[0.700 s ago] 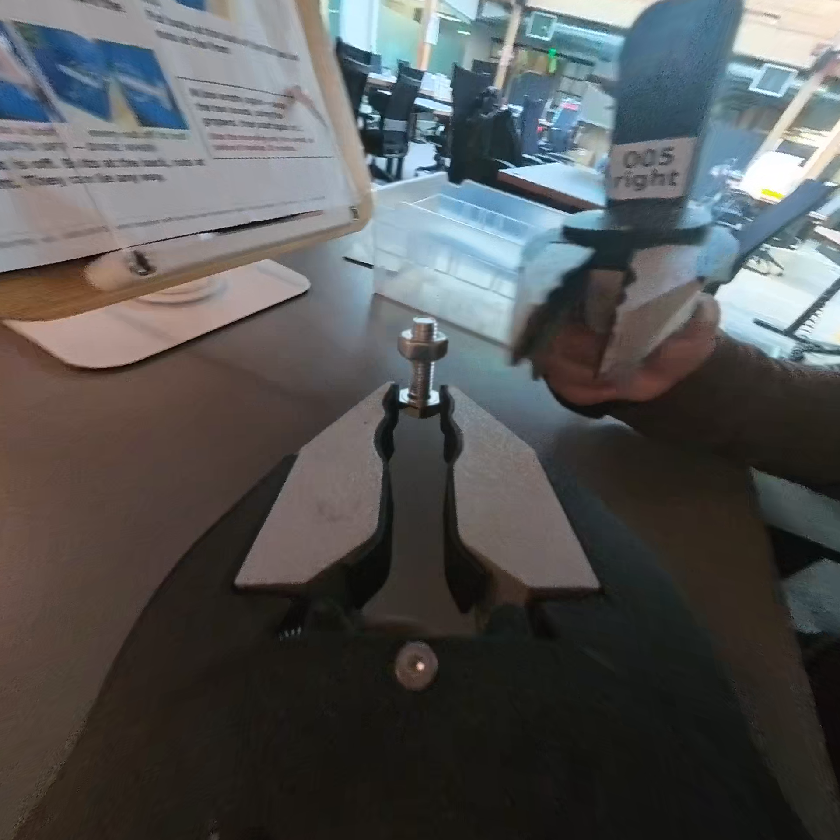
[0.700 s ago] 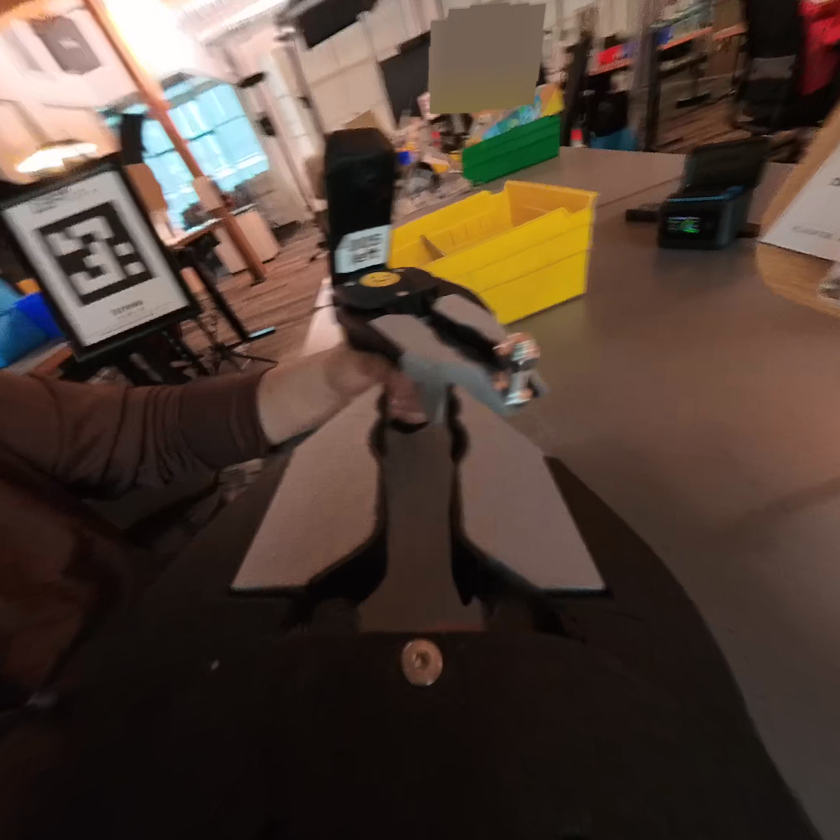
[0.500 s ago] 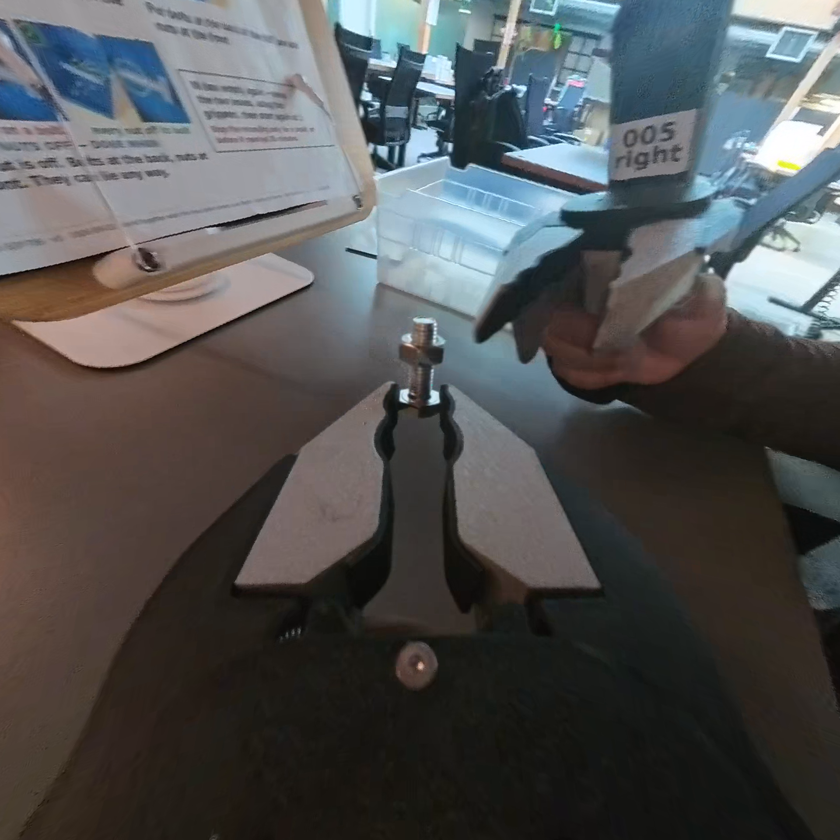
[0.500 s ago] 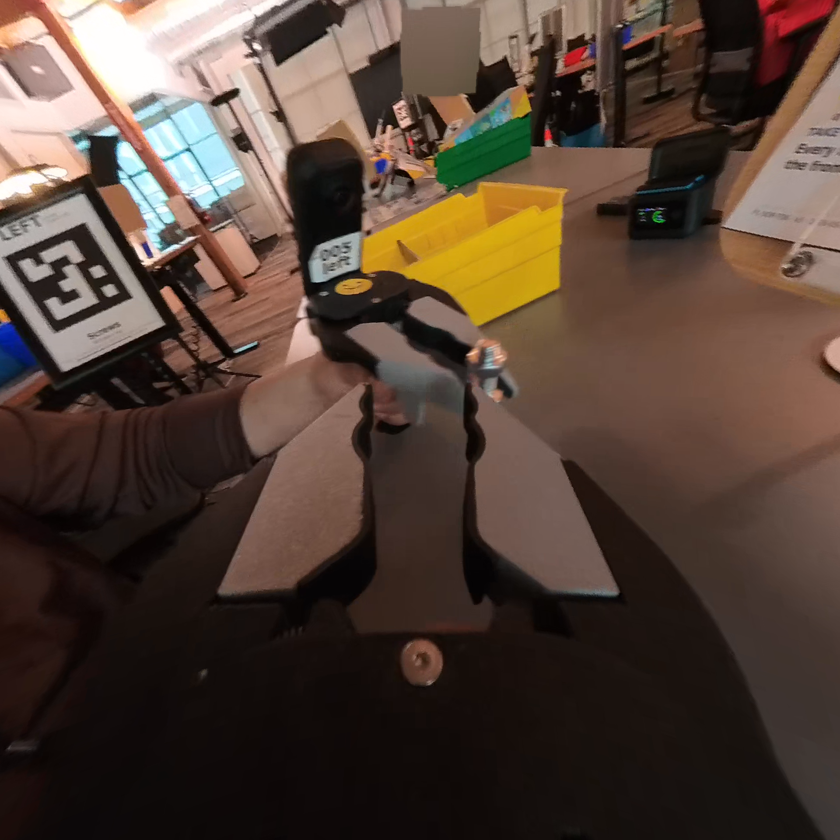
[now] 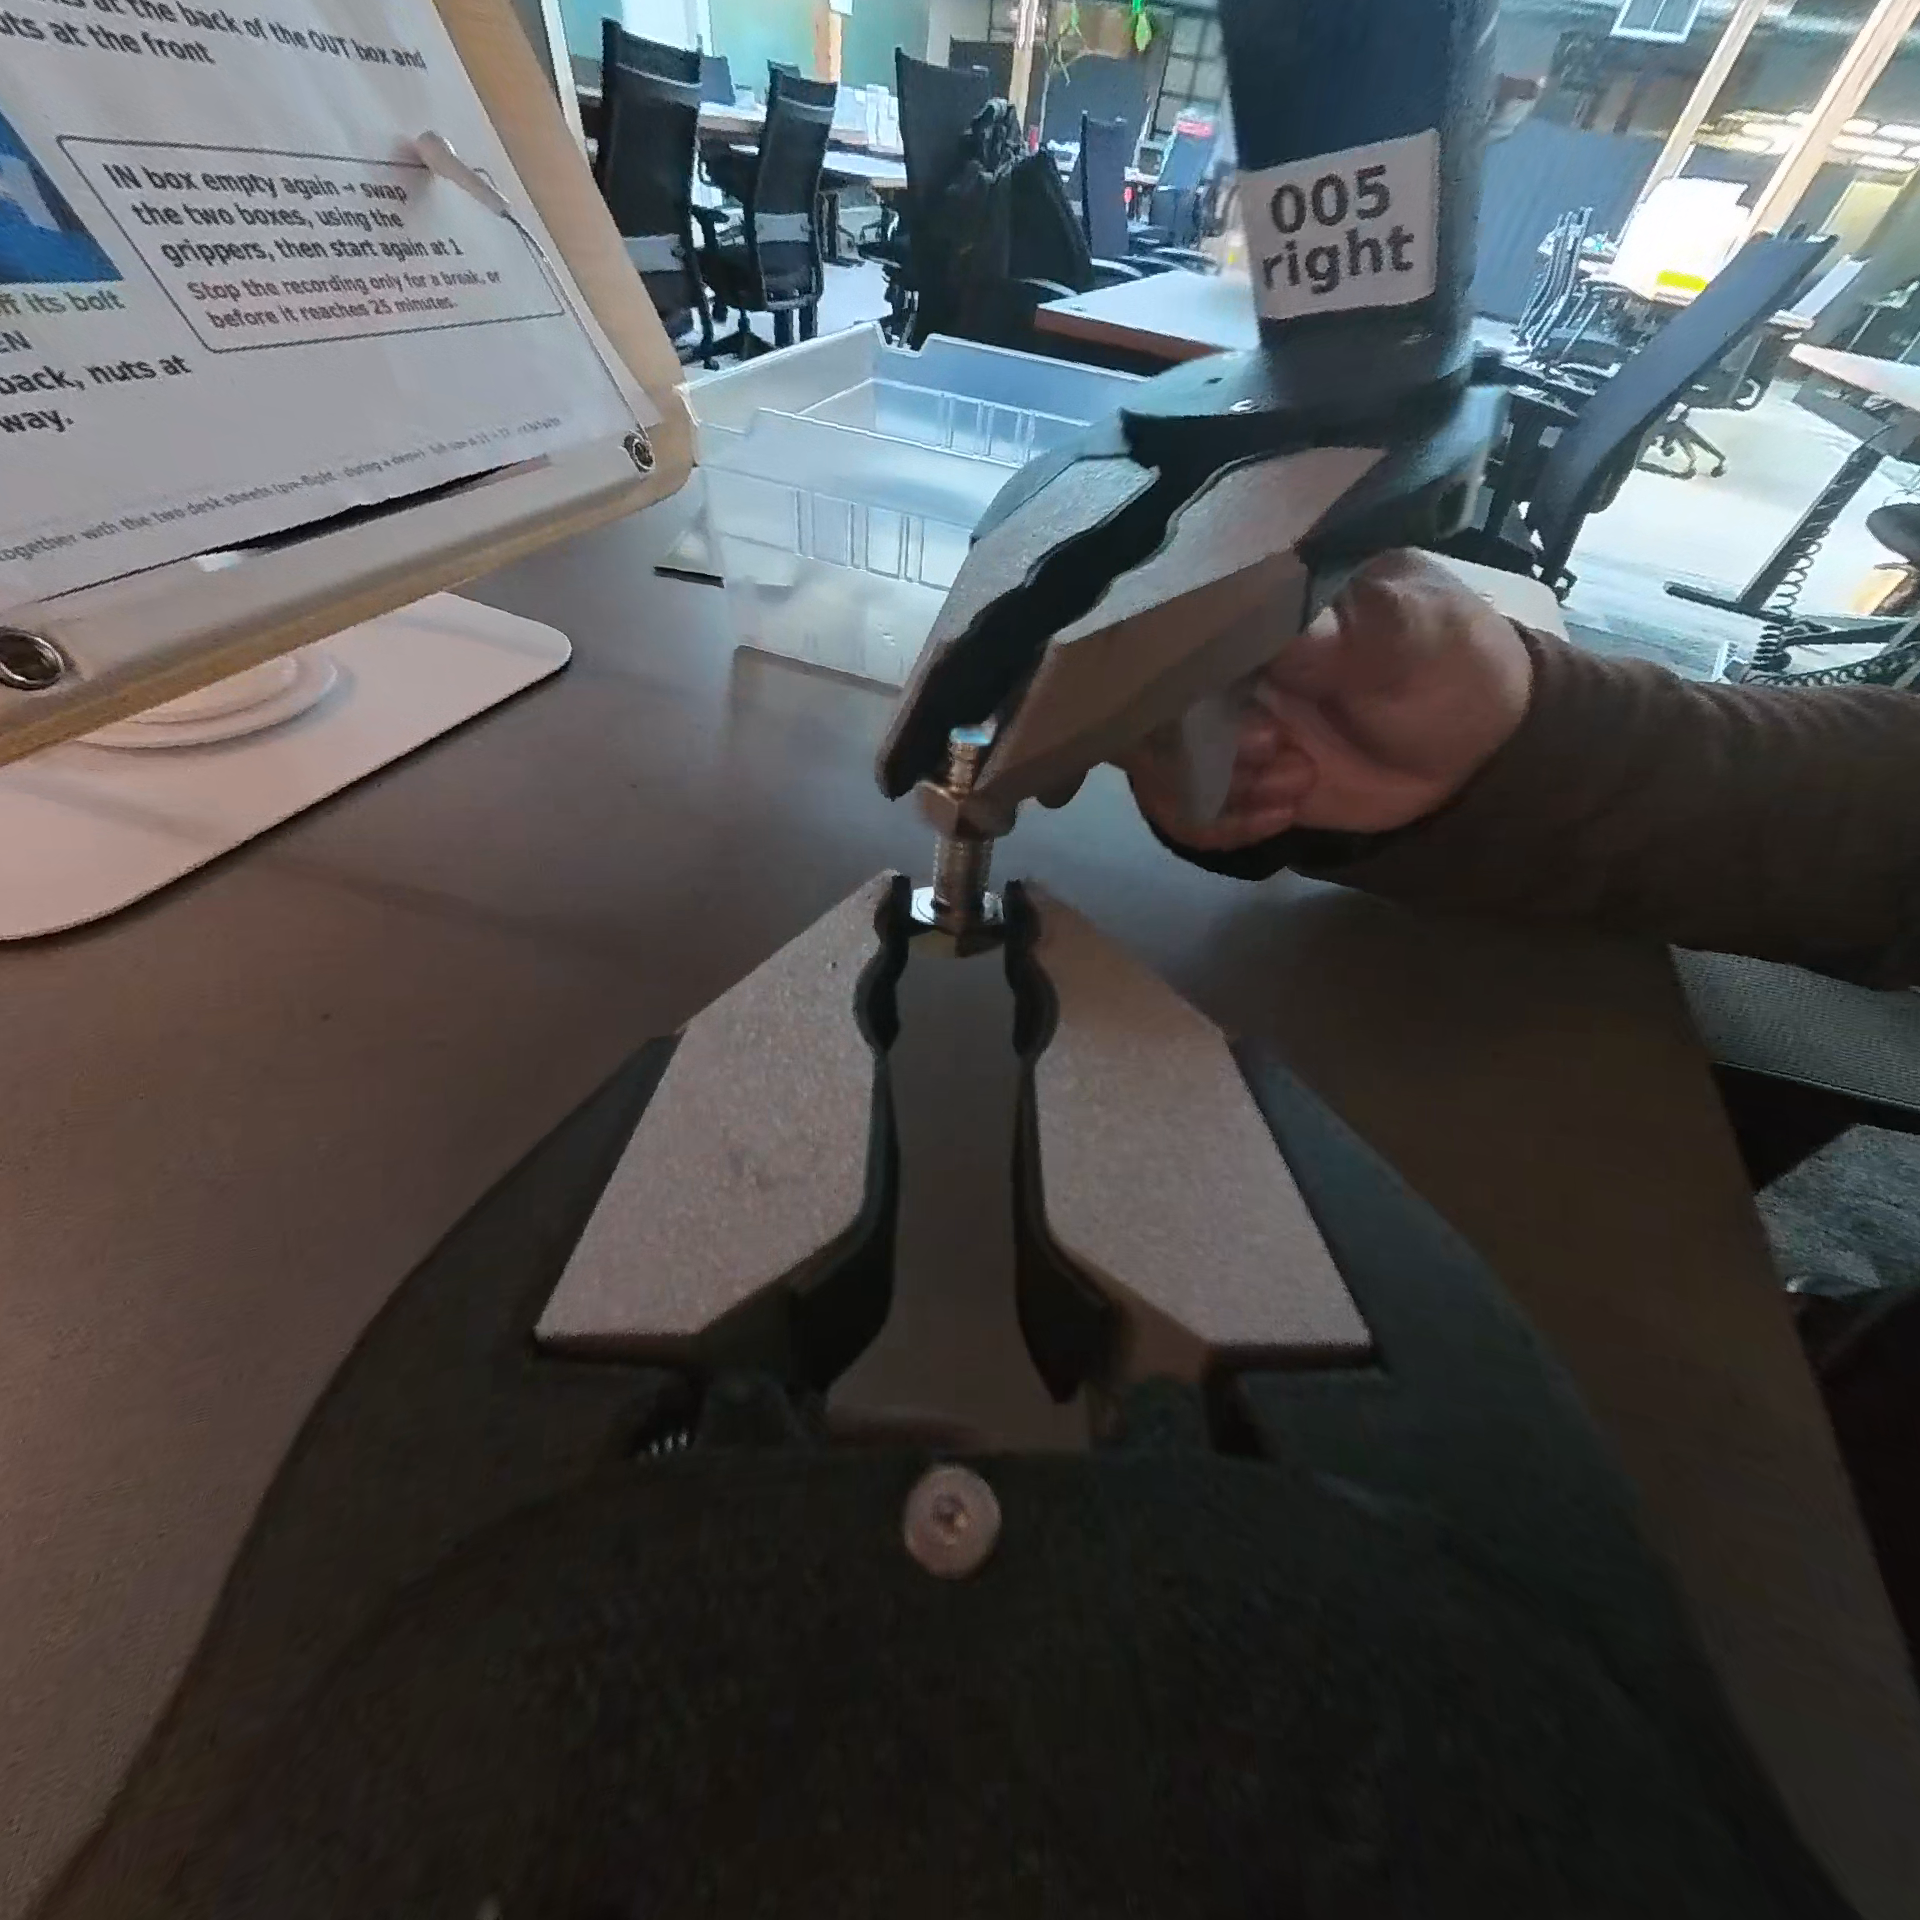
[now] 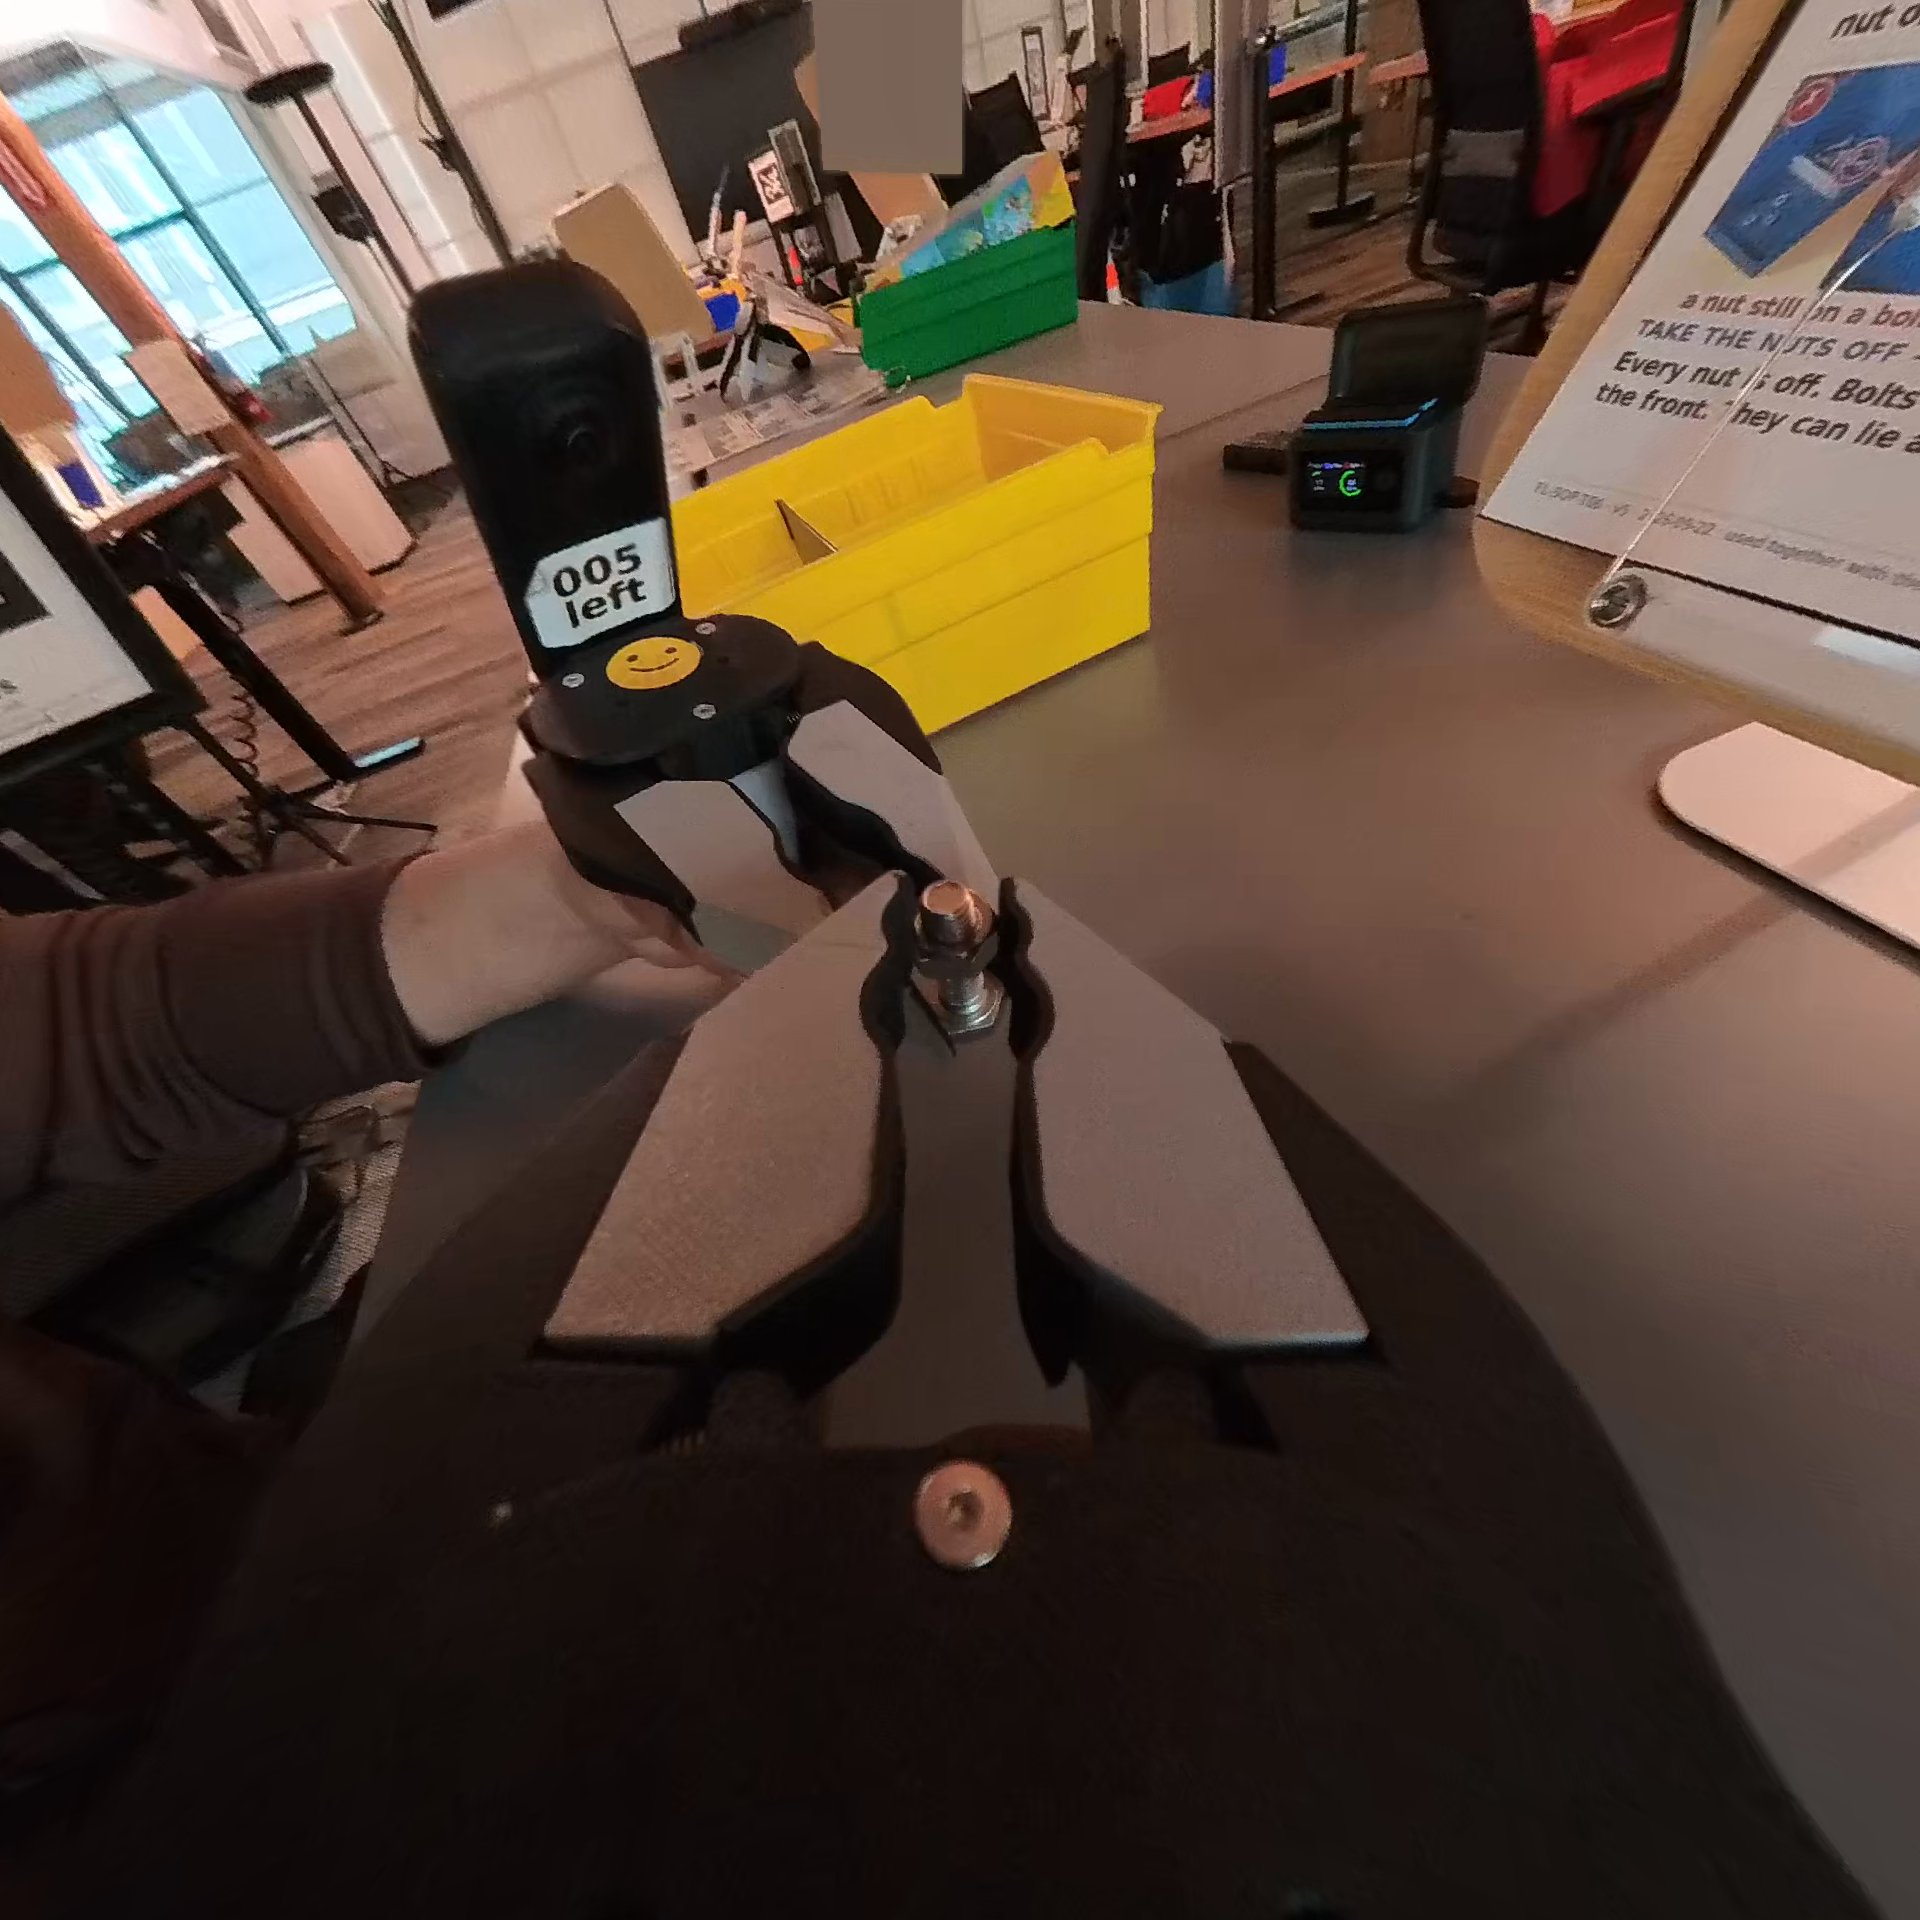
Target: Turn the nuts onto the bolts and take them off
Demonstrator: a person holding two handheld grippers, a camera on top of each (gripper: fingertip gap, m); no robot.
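Observation:
My left gripper [image 5: 956, 916] is shut on the hex head of a silver bolt [image 5: 961, 873] and holds it upright above the dark table [image 5: 416, 1039]. A silver nut [image 5: 958, 802] sits high on the thread, with the bolt's tip showing above it. My right gripper [image 5: 951, 774] reaches down from the upper right, its tips closed around the nut. In the right wrist view, the right gripper [image 6: 954, 925] pinches the nut [image 6: 948, 935]. The bolt head [image 6: 971, 1018] shows below it, and the left gripper's fingers [image 6: 878, 790] lie behind.
A clear plastic bin [image 5: 883, 468] stands behind the bolt. A yellow divided bin [image 6: 935, 540] is beyond the left gripper. An instruction board on a white stand [image 5: 260, 260] is at the left. A small black device with a screen [image 6: 1371, 457] sits farther back. Both grippers' tips are close together, under 4 cm apart.
My right gripper has opened wider, moved in from the right and down over the bolt, and closed around the nut. My left gripper has kept the bolt still.

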